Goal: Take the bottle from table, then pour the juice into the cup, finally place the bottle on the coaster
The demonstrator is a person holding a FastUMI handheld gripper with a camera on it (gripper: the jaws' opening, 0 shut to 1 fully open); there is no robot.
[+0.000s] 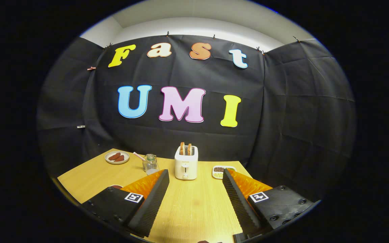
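A small clear bottle point(152, 164) stands on the wooden table point(194, 206), just beyond my left fingertip and left of the toaster. Touching or nearly touching its left side is a glass cup point(144, 162) with a pink straw point(138, 156). A dark round edge, perhaps the coaster point(117, 186), peeks out behind the base of my left finger. My gripper point(195, 173) hangs above the near part of the table, open wide, with nothing between its fingers; the bottle lies ahead and to the left of the gap.
A white toaster point(186, 166) with two slices of toast stands straight ahead, beyond the fingers. A plate point(117, 157) of reddish-brown food sits at the back left. A small tray point(222, 171) of food lies beyond the right fingertip.
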